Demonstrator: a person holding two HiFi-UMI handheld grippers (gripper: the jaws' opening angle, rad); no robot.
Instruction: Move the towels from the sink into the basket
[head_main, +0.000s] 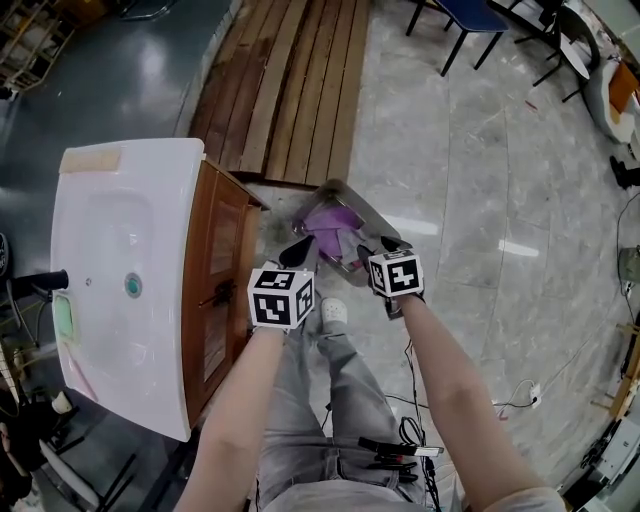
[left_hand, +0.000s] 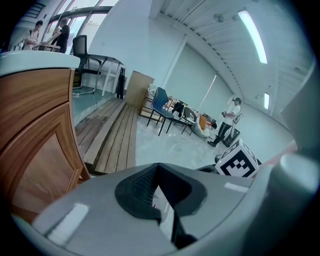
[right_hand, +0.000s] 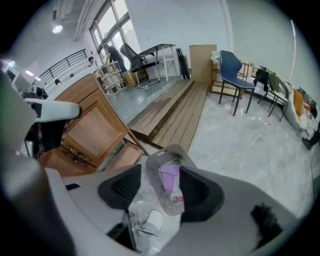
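Head view: drop-off step, towel already in the basket.
Purple cloth towel (head_main: 335, 222) lies inside the grey oblong basket (head_main: 338, 187) on the floor. The right gripper (head_main: 377, 247) hangs over it, jaws spread and empty; the left gripper (left_hand: 159, 167) is closed on nothing. The white ceramic sink (head_main: 110, 240) shows no towel, so the next move is likely to pull back and check the basin.

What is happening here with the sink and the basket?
A person holds a gripper in each hand above a grey basket on the floor, beside the wooden cabinet. A purple towel lies in the basket. The right gripper is open and empty, the left gripper is shut. No towel shows in the sink.
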